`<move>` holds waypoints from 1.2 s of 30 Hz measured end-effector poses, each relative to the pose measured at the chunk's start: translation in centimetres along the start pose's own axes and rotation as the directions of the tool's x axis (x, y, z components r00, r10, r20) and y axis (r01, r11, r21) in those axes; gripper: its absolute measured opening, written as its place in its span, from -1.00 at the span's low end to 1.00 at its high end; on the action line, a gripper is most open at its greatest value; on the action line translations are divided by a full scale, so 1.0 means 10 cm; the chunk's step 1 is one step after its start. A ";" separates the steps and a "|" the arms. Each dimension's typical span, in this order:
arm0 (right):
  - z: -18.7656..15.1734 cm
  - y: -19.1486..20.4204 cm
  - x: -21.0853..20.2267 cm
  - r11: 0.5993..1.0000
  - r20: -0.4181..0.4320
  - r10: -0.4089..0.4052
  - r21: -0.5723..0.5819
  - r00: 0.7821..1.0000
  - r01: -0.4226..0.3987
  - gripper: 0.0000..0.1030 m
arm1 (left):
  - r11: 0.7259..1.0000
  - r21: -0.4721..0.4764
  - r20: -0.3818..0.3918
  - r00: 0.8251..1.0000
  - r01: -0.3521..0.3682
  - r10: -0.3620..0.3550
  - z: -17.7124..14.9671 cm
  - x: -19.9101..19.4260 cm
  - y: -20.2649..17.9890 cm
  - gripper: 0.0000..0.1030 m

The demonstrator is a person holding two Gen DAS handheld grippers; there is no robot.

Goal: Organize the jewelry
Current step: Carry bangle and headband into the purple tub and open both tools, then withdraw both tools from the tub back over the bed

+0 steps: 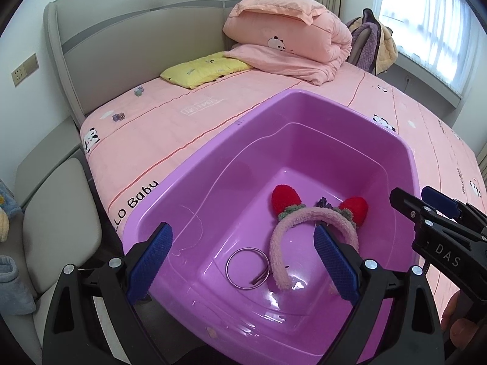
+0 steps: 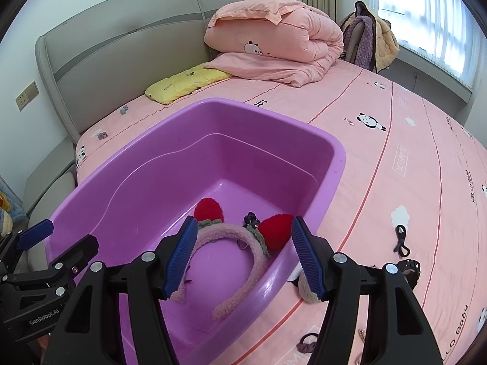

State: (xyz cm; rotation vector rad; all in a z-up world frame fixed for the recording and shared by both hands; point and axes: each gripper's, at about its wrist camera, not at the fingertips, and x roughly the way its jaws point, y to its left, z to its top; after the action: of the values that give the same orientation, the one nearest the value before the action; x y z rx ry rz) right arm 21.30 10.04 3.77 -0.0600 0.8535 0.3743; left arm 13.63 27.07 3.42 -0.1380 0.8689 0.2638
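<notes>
A purple plastic bin (image 1: 194, 188) (image 2: 338, 158) sits on the pink bed. Inside lie a fluffy pink headband with two red strawberries (image 1: 307, 216) (image 2: 231, 234), silver bangle rings (image 1: 246, 269) and a small dark purple piece (image 1: 322, 202) (image 2: 251, 219). My left gripper (image 1: 243, 261) is open and empty over the bin's near-left corner. My right gripper (image 2: 243, 255) is open and empty above the bin's near-right rim, over the headband. On the bed right of the bin lie a black cord (image 2: 401, 240), a dark hair clip (image 2: 409, 269), a fuzzy beige piece (image 2: 306, 289) and a purple hair tie (image 2: 306, 345).
A folded pink quilt (image 2: 274, 36) and a yellow pillow (image 2: 185, 85) lie at the grey headboard (image 2: 121, 33). Clothes hang over a chair (image 2: 368, 39) by the window. A grey cushioned seat (image 1: 57, 222) stands left of the bed.
</notes>
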 end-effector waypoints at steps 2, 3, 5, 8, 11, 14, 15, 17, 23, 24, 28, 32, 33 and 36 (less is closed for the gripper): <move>-0.04 -0.02 -0.07 1.000 0.007 0.002 0.006 1.000 -0.002 0.20 | 1.000 0.001 0.002 1.000 0.003 -0.003 -0.01 -0.05 -0.01 0.79; -0.05 -0.04 -0.10 1.000 0.010 0.005 0.010 1.000 -0.006 0.20 | 1.000 0.002 0.005 1.000 0.004 -0.004 -0.02 -0.07 -0.02 0.79; -0.09 -0.06 -0.17 1.000 0.018 0.011 0.017 1.000 -0.011 0.20 | 1.000 0.006 0.009 1.000 0.004 -0.004 -0.03 -0.13 -0.05 0.79; -0.14 -0.12 -0.29 1.000 0.031 0.012 0.028 0.999 -0.013 0.20 | 1.000 0.015 0.014 1.000 0.009 -0.009 -0.07 -0.23 -0.10 0.79; -0.21 -0.19 -0.42 0.999 0.049 0.013 0.042 0.999 -0.015 0.24 | 0.999 0.032 0.018 1.000 0.015 -0.016 -0.12 -0.32 -0.16 0.79; -0.30 -0.27 -0.56 0.998 0.065 0.019 0.062 0.998 -0.023 0.25 | 0.999 0.049 0.020 1.000 0.022 -0.023 -0.18 -0.41 -0.25 0.79; -0.33 -0.30 -0.61 0.997 0.070 0.021 0.067 0.997 -0.025 0.25 | 0.998 0.053 0.019 0.999 0.026 -0.027 -0.19 -0.44 -0.28 0.79; -0.39 -0.35 -0.70 0.997 0.081 0.019 0.077 0.997 -0.025 0.25 | 0.997 0.064 0.021 0.999 0.034 -0.035 -0.24 -0.50 -0.34 0.79; -0.56 -0.51 -0.97 0.995 0.112 -0.009 0.095 0.994 -0.001 0.25 | 0.994 0.092 0.030 0.998 0.059 -0.062 -0.32 -0.66 -0.55 0.80; -0.60 -0.56 -1.02 0.995 0.115 -0.014 0.102 0.993 0.002 0.25 | 0.993 0.099 0.032 0.997 0.063 -0.067 -0.34 -0.69 -0.60 0.80; -0.76 -0.72 -1.16 0.991 0.123 -0.035 0.133 0.992 0.019 0.25 | 0.988 0.128 0.040 0.995 0.083 -0.089 -0.40 -0.79 -0.77 0.80; -0.93 -0.91 -1.30 0.984 0.127 -0.060 0.173 0.990 0.038 0.25 | 0.981 0.163 0.050 0.992 0.103 -0.113 -0.46 -0.90 -0.96 0.82; -0.98 -0.96 -1.32 0.982 0.126 -0.067 0.182 0.990 0.043 0.25 | 0.980 0.170 0.052 0.992 0.107 -0.118 -0.47 -0.92 -1.00 0.82; -1.13 -1.10 -1.42 0.977 0.122 -0.095 0.201 0.988 0.069 0.25 | 0.974 0.191 0.053 0.989 0.122 -0.135 -0.52 -0.98 -1.14 0.83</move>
State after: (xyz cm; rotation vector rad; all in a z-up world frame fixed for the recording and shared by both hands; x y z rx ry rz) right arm 8.44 -6.71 5.83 0.1117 0.7518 0.2122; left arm 7.00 13.31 7.73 -0.0095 0.8113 0.0638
